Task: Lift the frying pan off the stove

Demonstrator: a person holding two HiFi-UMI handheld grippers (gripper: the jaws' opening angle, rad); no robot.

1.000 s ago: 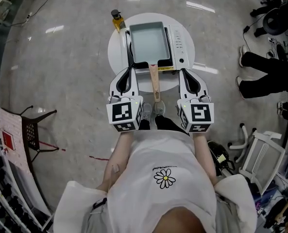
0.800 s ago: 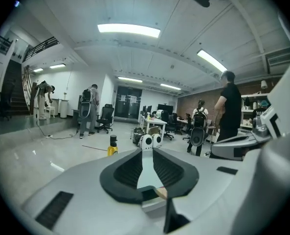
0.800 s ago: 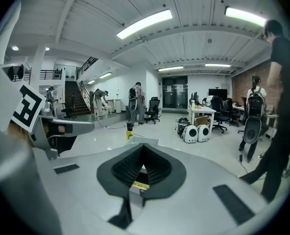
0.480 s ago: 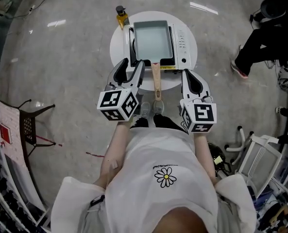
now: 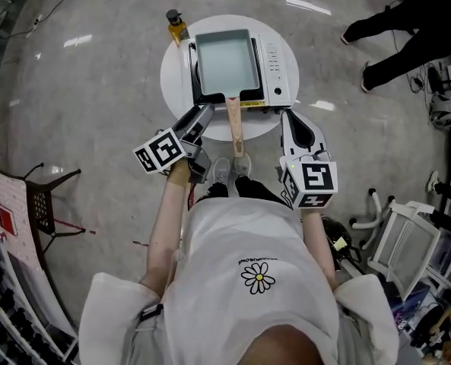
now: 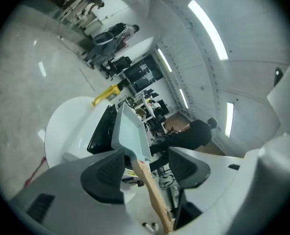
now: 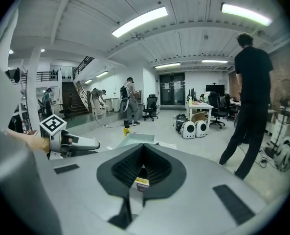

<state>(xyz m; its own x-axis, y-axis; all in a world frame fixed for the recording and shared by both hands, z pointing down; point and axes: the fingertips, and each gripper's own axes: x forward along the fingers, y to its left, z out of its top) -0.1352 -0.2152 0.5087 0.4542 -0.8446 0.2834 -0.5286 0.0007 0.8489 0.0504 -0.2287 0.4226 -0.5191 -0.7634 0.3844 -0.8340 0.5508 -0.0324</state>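
A pale rectangular frying pan (image 5: 223, 55) sits on a white portable stove (image 5: 275, 61) on a round white table (image 5: 173, 78). Its wooden handle (image 5: 234, 131) points toward me. My left gripper (image 5: 203, 115) is rolled on its side just left of the handle. In the left gripper view its jaws (image 6: 145, 153) have just been opening, and the handle (image 6: 153, 199) runs between the pads without touching either. My right gripper (image 5: 286, 115) hovers right of the handle, its dark pads closed together (image 7: 144, 164) with nothing in them.
A yellow bottle (image 5: 176, 27) stands at the table's far left edge. A dark chair (image 5: 49, 198) is on the floor to the left and a white rack (image 5: 404, 251) to the right. Another person's legs (image 5: 396, 40) are at the upper right.
The left gripper rolled onto its side, dropped lower beside the pan handle, and its jaws opened. The right gripper stayed put. The person at the right walked further away.
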